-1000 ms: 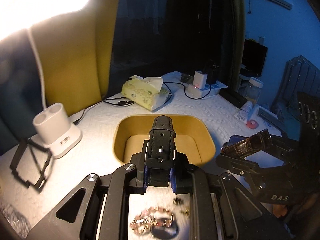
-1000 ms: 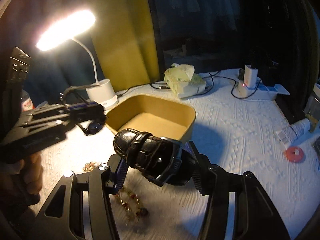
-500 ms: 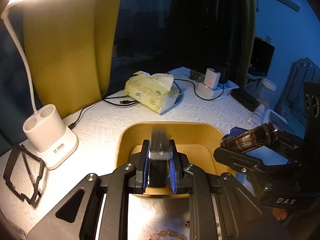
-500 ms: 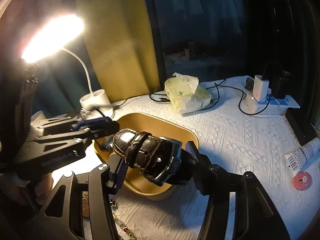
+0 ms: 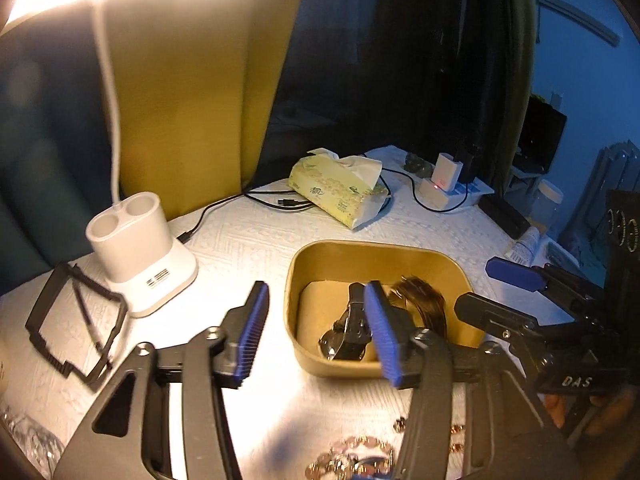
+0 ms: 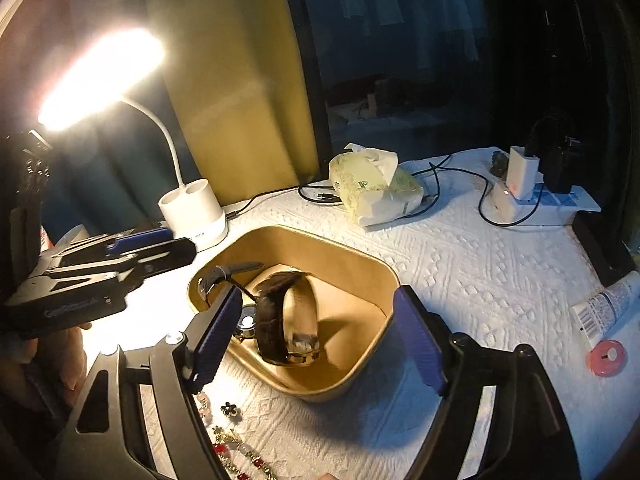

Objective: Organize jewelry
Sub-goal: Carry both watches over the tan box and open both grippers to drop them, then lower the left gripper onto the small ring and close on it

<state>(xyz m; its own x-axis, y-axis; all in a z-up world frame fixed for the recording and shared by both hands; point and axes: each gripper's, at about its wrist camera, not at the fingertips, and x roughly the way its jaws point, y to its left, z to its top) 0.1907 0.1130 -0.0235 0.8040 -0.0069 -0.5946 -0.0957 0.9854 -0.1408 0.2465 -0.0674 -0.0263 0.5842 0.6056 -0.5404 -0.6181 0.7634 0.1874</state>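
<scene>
A tan tray (image 5: 404, 251) (image 6: 352, 256) stands on the white tablecloth. Two watches lie in it: a black-strapped watch (image 5: 348, 336) (image 6: 224, 276) at its left and a brown leather watch (image 5: 424, 300) (image 6: 276, 320) standing on edge beside it. My left gripper (image 5: 316, 332) is open and empty, just in front of the tray. My right gripper (image 6: 316, 340) is open and empty above the tray's near side; it shows in the left wrist view (image 5: 516, 292) too. Loose bracelets and earrings (image 5: 356, 460) (image 6: 236, 444) lie on the cloth near me.
A white desk lamp base (image 5: 136, 256) (image 6: 192, 212) stands left of the tray, black glasses (image 5: 76, 324) beside it. A tissue pack (image 5: 340, 192) (image 6: 376, 188), cables and a charger on a power strip (image 6: 516, 192) lie behind. A tube (image 6: 604, 308) and pink disc (image 6: 606, 358) lie right.
Both grippers opened and let go of their watches, which now lie in the tray. Both grippers have drawn back a little from it.
</scene>
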